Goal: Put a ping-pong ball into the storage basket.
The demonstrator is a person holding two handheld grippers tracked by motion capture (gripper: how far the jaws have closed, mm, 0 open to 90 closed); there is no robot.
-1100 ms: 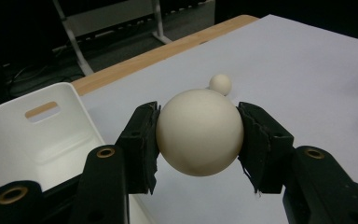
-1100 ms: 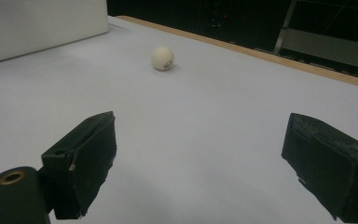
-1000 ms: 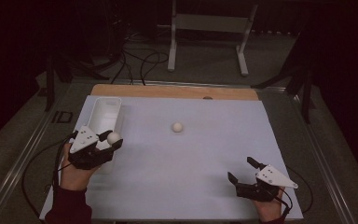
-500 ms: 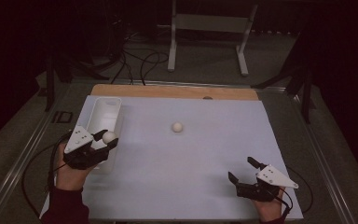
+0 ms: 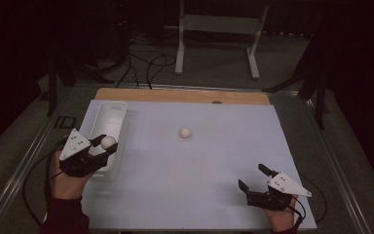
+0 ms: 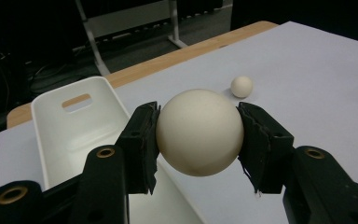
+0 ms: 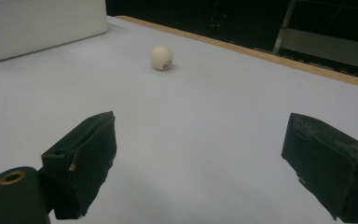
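Observation:
My left gripper (image 5: pixel 104 146) is shut on a cream ball (image 5: pixel 108 142), held over the near end of a white rectangular bin (image 5: pixel 113 109) at the table's left. In the left gripper view the ball (image 6: pixel 199 132) sits squeezed between both black pads, with the bin (image 6: pixel 53 121) below and behind it. A second cream ball (image 5: pixel 185 132) lies loose on the white sheet near the middle; it also appears as a small ball (image 6: pixel 241 86) beyond the held one and as a ball (image 7: pixel 161 58) ahead of my right gripper. My right gripper (image 5: pixel 254 177) rests open at the front right, nothing between its jaws.
A white sheet (image 5: pixel 224 151) covers the table, with a wooden strip (image 5: pixel 185 95) along its far edge. A white metal stand (image 5: pixel 219 29) and loose cables (image 5: pixel 141 63) lie on the floor beyond the table.
My left gripper has carried the ball a little left and away from me, from beside the bin to over its near end. The right gripper has stayed put.

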